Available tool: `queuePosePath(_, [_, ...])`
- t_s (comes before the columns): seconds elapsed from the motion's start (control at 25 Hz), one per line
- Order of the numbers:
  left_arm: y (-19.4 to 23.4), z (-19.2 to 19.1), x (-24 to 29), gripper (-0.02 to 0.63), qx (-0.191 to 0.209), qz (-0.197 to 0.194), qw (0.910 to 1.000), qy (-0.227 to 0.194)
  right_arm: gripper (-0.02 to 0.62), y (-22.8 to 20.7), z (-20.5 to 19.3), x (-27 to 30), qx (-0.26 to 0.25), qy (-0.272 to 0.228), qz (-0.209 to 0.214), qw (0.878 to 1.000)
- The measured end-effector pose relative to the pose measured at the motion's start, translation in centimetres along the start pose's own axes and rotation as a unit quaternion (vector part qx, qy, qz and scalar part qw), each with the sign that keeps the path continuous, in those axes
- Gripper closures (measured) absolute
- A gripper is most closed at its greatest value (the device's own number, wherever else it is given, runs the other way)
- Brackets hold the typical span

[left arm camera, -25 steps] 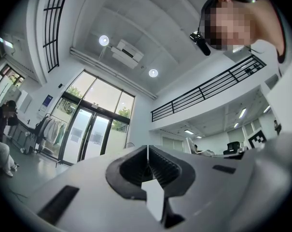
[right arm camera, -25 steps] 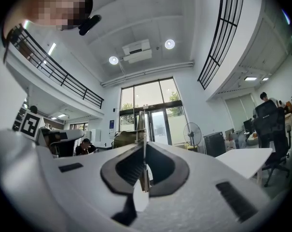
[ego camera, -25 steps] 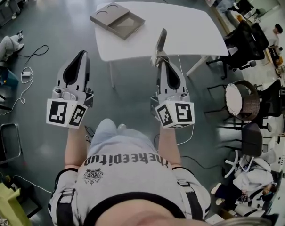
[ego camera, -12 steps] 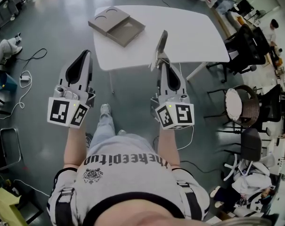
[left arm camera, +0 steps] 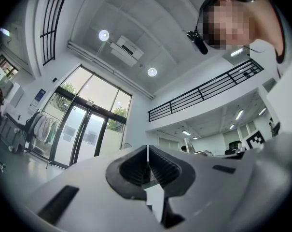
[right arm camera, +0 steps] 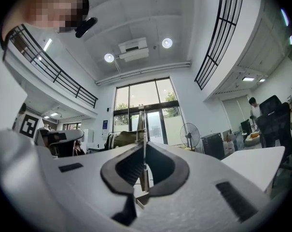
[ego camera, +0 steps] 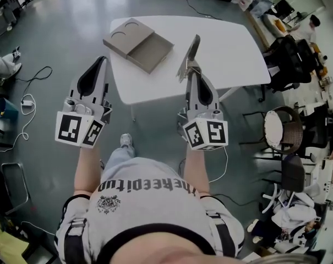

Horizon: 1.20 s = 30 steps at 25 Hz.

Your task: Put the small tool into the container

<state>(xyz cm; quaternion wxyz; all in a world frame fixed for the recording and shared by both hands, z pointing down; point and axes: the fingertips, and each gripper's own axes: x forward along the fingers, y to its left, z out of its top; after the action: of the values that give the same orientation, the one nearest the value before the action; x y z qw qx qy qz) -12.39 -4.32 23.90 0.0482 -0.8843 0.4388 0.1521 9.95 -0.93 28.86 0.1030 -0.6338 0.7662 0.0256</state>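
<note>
A flat grey container (ego camera: 137, 44) lies open on the near left part of the white table (ego camera: 227, 43), its lid with two round hollows beside the tray. My right gripper (ego camera: 189, 73) hovers over the table's front edge, shut on a small flat metal tool (ego camera: 190, 53) that sticks up past its tips. In the right gripper view the tool (right arm camera: 141, 129) stands as a thin blade between the pads. My left gripper (ego camera: 94, 66) is held over the floor left of the table, shut with nothing in it; its pads (left arm camera: 158, 164) meet in a thin line.
Round woven chair (ego camera: 282, 121) and dark office chairs (ego camera: 284, 51) stand to the right of the table. Cables and a power strip (ego camera: 26, 100) lie on the grey floor at left. The person's shoe (ego camera: 126, 141) shows below the table's front edge.
The table and container have come nearer and lower in the head view as the person steps forward. Both grippers keep their pose, the right one still holding the tool.
</note>
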Motion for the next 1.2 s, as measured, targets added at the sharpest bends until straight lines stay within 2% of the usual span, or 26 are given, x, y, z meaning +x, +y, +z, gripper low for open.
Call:
queuePosePath(0.68, [9.6, -2.2, 7.1, 0.594, -0.007, -0.025, 0.9997, 0.002, 0.591, 1.3, -2.3, 10.7, -0.009, -0.001, -0.024, 1.000])
queuePosePath(1.0, [10.6, -4.3, 9.4, 0.594, -0.020, -0.033, 0.9991, 0.019, 0.591, 0.7, -4.3, 13.0, -0.011, 0.024, -0.023, 0.999])
queuePosePath(1.2, [11.1, -5.9, 11.8, 0.594, -0.026, -0.027, 0.9989, 0.030, 0.591, -0.6, -6.3, 15.3, -0.035, 0.052, -0.002, 0.998])
